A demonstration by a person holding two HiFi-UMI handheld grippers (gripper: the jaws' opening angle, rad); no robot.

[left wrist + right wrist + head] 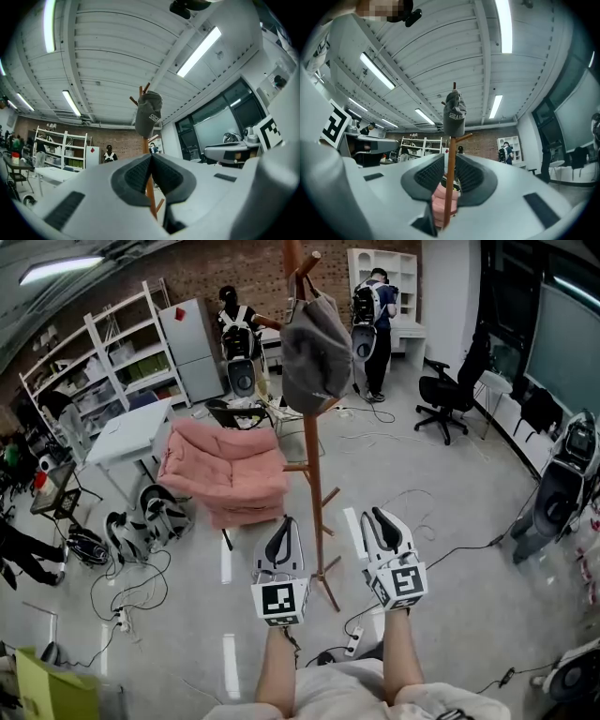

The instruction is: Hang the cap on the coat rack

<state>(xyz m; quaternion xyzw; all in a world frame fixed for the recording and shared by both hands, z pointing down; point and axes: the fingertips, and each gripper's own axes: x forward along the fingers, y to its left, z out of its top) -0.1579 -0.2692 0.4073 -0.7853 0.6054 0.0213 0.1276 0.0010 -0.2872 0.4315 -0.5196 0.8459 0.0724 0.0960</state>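
Note:
A grey cap (314,352) hangs from a peg near the top of the wooden coat rack (312,474), its crown drooping beside the pole. Neither gripper touches it; both are held low, on my side of the rack's base. My left gripper (284,526) sits just left of the pole with its jaws closed together and nothing in them. My right gripper (368,519) is right of the pole, jaws apart and empty. In the left gripper view the cap (149,115) is far above the pads. In the right gripper view the cap (454,117) tops the pole (449,187), seen through the gap.
A pink sofa (225,470) stands left of the rack, with a white table (131,432) and shelves (94,362) behind it. An office chair (450,395) is at the far right. Two people (239,334) (375,306) stand at the back. Cables and a power strip (354,641) lie on the floor.

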